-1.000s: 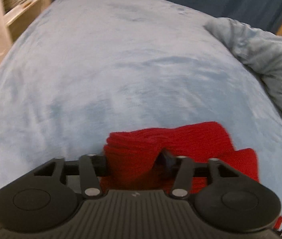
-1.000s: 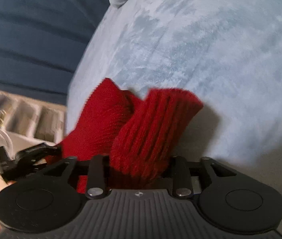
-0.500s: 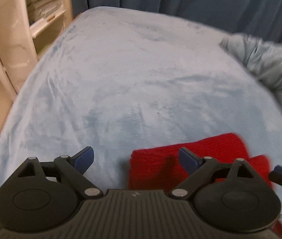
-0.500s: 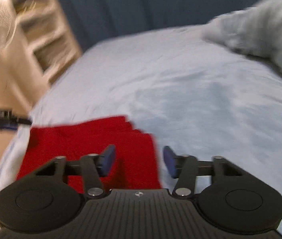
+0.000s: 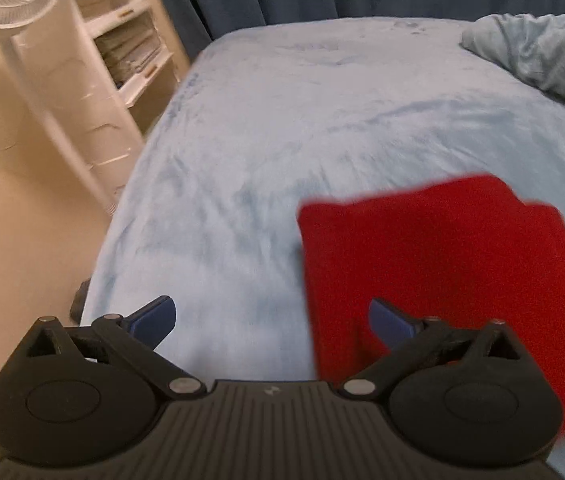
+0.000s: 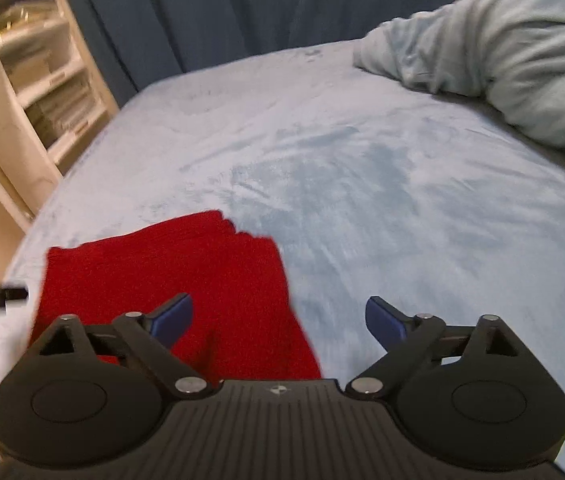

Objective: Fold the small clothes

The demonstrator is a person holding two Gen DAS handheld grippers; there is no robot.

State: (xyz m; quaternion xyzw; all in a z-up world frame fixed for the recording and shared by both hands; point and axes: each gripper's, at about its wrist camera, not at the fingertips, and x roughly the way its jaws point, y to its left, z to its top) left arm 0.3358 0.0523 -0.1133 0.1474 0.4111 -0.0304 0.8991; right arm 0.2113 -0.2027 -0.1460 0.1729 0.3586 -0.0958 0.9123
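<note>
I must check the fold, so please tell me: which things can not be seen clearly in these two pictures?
- Red garment, left wrist view: near edge hidden behind the left gripper; knit texture blurred.
- Red garment, right wrist view: near part hidden behind the right gripper, whose jaws are opening.
- Shelf contents: blurred.
- Crumpled blanket: cut off by the frame edge.

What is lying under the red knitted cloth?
The red cloth lies flat on the light blue blanket that covers the bed. Whether anything else is under the cloth cannot be seen.
</note>
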